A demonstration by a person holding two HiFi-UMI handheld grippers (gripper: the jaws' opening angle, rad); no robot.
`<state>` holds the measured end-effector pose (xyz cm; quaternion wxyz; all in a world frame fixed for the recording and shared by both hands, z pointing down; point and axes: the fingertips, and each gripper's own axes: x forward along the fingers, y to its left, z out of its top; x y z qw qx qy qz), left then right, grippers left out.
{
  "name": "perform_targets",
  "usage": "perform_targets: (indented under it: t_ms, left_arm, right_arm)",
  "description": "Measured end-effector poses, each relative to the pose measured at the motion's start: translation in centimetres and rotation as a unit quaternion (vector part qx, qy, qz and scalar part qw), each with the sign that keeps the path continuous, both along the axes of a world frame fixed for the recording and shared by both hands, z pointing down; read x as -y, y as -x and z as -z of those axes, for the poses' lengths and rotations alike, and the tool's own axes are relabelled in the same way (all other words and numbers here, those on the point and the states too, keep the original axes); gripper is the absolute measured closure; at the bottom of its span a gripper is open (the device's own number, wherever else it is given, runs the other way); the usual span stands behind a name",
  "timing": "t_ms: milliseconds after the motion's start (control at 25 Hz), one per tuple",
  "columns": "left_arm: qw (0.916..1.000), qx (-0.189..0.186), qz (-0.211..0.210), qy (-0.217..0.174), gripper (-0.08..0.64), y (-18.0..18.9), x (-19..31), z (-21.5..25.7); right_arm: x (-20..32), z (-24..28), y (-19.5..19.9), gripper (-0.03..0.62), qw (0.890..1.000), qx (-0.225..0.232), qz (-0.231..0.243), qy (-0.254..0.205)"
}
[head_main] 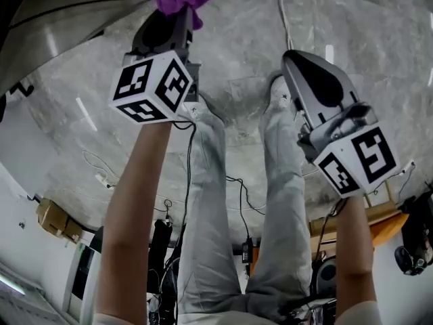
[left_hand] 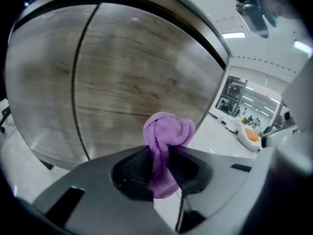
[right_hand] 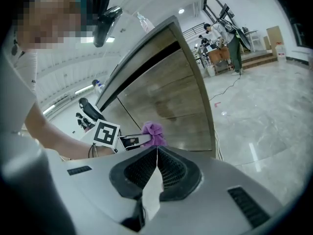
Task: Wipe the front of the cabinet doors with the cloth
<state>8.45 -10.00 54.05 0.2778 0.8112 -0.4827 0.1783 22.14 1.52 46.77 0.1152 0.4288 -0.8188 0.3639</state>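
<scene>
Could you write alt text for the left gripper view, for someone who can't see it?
The left gripper is shut on a bunched purple cloth, held in front of wood-grain cabinet doors that fill most of the view. A dark seam divides the two doors, and a bright hall shows at the right.

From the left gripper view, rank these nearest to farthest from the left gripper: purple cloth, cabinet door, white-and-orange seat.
1. purple cloth: clamped between the jaws, centre.
2. cabinet door: just behind the cloth, filling the upper left.
3. white-and-orange seat: far off across the floor, at right.
</scene>
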Motion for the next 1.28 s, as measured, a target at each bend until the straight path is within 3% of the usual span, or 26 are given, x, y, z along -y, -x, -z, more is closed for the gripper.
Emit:
perform_targets:
  t_ms: [280, 400, 520, 640, 840, 1040, 1280]
  left_arm:
    - [0.9963, -0.014, -0.083, 0.015, 0.477, -13.3, -0.2, -3.9]
    - [0.9957, -0.025, -0.088, 0.016, 0.477, -17.5, 0.7, -4.4]
    - [0.9967, -0.029, -0.073, 0.018, 0.477, -18.9, 2.1, -4.8]
    - [0.9974, -0.022, -0.065, 0.022, 0.477, -18.3, 3.2, -5.4]
    - [0.9956, -0.003, -0.093, 0.012, 0.477, -15.3, 4.1, -5.9]
    - [0.9963, 0.029, -0.081, 0.010, 0.477, -7.9, 4.2, -6.9]
    - [0.9967, 0.051, -0.059, 0.022, 0.477, 0.6, 4.9, -7.7]
  right_arm:
    - [-0.7, -2.7, -6.8, 0.565, 0.999, 0.008, -0.034, 0.015]
    - [-1.3, -3.5, -9.9, 0.565, 0.998, 0.010, -0.055, 0.015]
    - [-2.0, -4.3, -11.6, 0.565, 0.997, 0.011, -0.069, 0.019]
    - [-2.8, -5.3, -11.9, 0.565, 0.997, 0.009, -0.070, 0.026]
    - [-2.4, -6.9, -11.7, 0.565, 0.997, -0.009, -0.073, 0.023]
    - [-1.5, -7.9, -9.0, 0.563, 0.997, -0.021, -0.071, 0.018]
    - [-0.5, -8.0, -3.5, 0.564, 0.999, -0.029, -0.031, 0.012]
